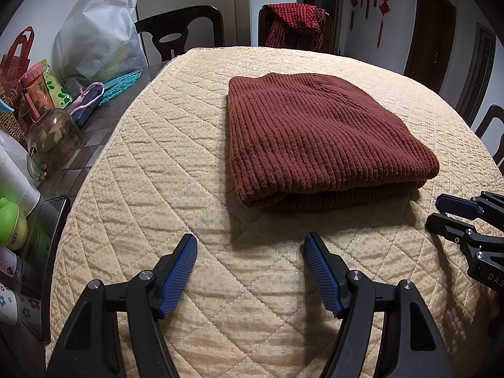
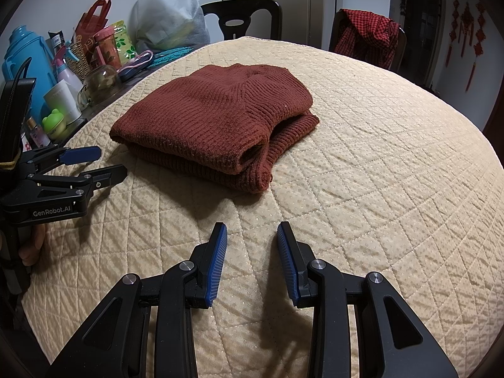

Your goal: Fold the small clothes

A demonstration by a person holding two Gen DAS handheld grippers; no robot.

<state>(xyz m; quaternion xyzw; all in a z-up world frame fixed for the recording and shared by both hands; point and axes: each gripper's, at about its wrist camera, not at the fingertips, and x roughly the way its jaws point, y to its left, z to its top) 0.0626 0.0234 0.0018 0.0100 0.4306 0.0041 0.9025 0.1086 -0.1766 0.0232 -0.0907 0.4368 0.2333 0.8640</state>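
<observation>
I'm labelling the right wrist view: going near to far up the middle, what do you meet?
right gripper → bare quilted cover → folded rust knit sweater → dark chair

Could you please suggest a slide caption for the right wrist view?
Folded rust-brown ribbed knit sweater lying on the beige quilted table cover, both grippers open and empty.

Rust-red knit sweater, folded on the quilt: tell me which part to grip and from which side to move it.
Grip the folded rust-red knit sweater at its thick near edge, approaching low from the grippers' side. The layers stack there into a rounded lip facing both grippers, so one bite catches all layers. Both the left gripper and right gripper are open and empty.
</observation>
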